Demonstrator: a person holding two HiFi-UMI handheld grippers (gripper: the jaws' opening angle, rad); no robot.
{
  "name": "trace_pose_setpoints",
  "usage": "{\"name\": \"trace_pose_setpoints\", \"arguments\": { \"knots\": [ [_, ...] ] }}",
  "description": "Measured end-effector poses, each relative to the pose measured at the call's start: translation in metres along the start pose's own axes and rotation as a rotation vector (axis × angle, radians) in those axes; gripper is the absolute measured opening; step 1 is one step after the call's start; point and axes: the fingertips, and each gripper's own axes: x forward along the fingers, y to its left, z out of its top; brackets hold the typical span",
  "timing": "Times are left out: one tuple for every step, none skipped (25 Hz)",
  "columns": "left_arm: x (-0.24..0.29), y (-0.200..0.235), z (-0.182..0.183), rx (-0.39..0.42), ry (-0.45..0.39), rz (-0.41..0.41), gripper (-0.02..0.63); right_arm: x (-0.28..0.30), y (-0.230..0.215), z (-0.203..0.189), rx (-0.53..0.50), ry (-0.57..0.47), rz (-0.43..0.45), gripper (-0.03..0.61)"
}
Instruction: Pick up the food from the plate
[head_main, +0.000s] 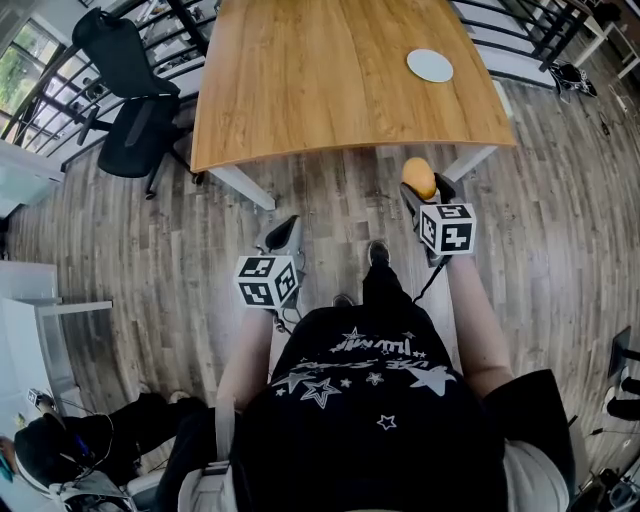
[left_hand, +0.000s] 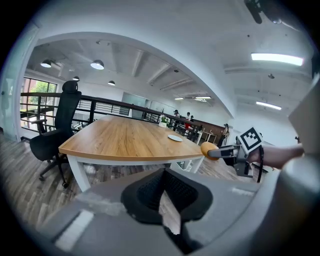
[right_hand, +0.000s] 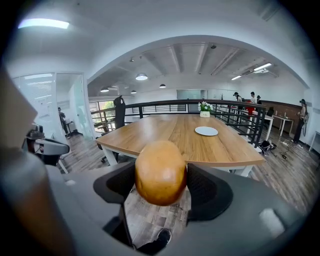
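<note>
The food, a round golden-brown bun (right_hand: 160, 172), sits clamped between the black pads of my right gripper (right_hand: 161, 176), out in the air over the wood floor. In the head view the bun (head_main: 418, 177) is just short of the table's near edge, at the tip of the right gripper (head_main: 422, 188). The white plate (head_main: 429, 65) lies bare on the wooden table (head_main: 330, 90), toward its far right. My left gripper (head_main: 288, 230) hangs over the floor to the left, its jaws together with nothing in them. In the left gripper view the pads (left_hand: 150, 192) meet at their tips.
A black office chair (head_main: 135, 90) stands at the table's left end. A black railing (right_hand: 235, 117) runs behind the table. A white desk (head_main: 30, 320) is at the far left. My shoe (head_main: 378, 252) is on the floor between the grippers.
</note>
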Motion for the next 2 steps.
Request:
{"name": "trace_pose_setpoints", "arguments": {
  "knots": [
    [-0.0010, -0.0011, -0.0014, 0.000, 0.000, -0.001, 0.002, -0.0020, 0.0000, -0.0023, 0.004, 0.000, -0.001, 0.328],
    [-0.0019, -0.0023, -0.0026, 0.000, 0.000, -0.002, 0.002, -0.0040, -0.0001, -0.0045, 0.007, 0.000, -0.002, 0.328]
  ]
}}
